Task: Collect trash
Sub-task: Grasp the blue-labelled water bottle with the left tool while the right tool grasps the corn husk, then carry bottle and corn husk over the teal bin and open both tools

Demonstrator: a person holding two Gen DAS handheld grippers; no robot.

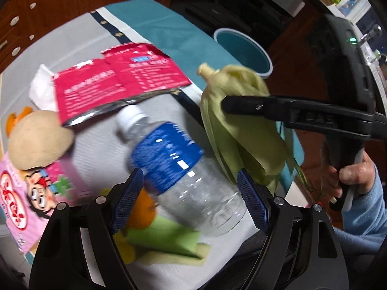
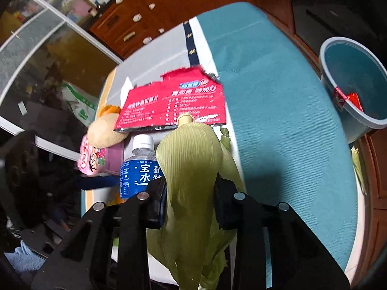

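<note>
My right gripper (image 2: 191,193) is shut on a pale green corn husk (image 2: 191,159) and holds it above the table; the husk also shows in the left wrist view (image 1: 237,130) with the right gripper (image 1: 225,104) clamped on it. My left gripper (image 1: 191,193) is open, its blue pads either side of a clear plastic bottle (image 1: 183,166) with a blue label, lying on the table. The bottle also shows in the right wrist view (image 2: 140,169). A blue bin (image 2: 350,79) stands beyond the table's right edge, with a red wrapper (image 2: 348,99) inside.
A torn red packet (image 1: 116,84), a white tissue (image 1: 41,89), a beige peel (image 1: 38,140), a pink carton (image 1: 26,193), orange peel (image 1: 142,212) and green husk pieces (image 1: 167,239) lie on the cloth-covered table (image 2: 278,120). Wooden drawers (image 2: 145,12) stand behind.
</note>
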